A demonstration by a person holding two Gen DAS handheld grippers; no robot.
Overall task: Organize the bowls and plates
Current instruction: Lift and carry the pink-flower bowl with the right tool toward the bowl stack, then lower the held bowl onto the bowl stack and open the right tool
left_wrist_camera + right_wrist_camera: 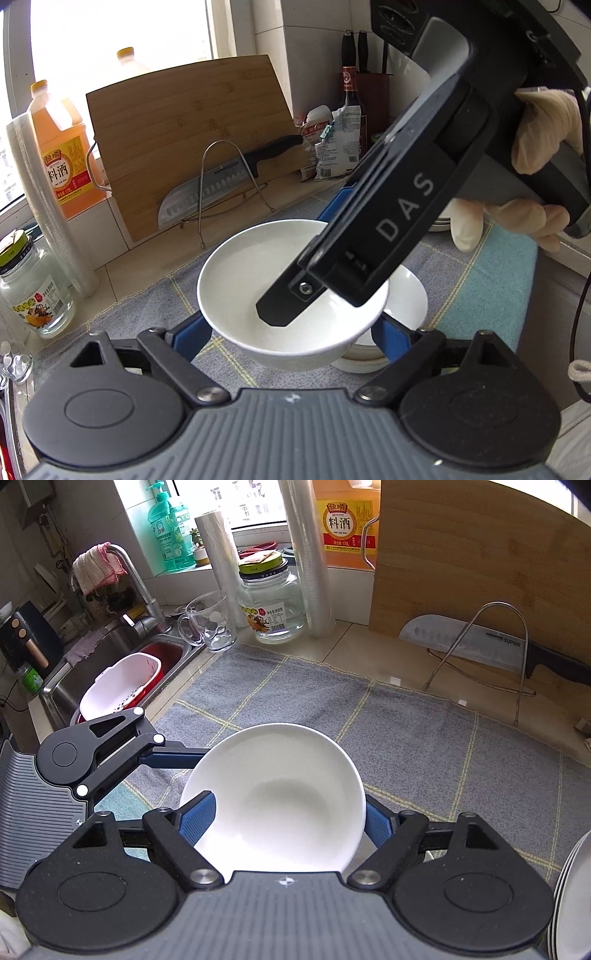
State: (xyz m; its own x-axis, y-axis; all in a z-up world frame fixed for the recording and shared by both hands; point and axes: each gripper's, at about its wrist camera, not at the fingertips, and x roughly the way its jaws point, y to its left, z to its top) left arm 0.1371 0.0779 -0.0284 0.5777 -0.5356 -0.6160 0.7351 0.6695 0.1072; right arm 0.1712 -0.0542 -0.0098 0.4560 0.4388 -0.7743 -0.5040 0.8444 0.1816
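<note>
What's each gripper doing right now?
Left tongs: straddle the white bowl; grip cannot be told.
Right tongs: closed on the same bowl.

Two white bowls [291,291] [406,299], one knife [221,184], one cutting board [184,122], one glass jar [33,288].

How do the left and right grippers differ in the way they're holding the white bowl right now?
The left gripper straddles the whole white bowl, both fingers outside its wall; the right gripper bites across the rim, one finger inside the bowl. The left gripper's jaws stand wide and level around the bowl; the right gripper reaches down steeply from above. Both appear to grip the same bowl.
</note>
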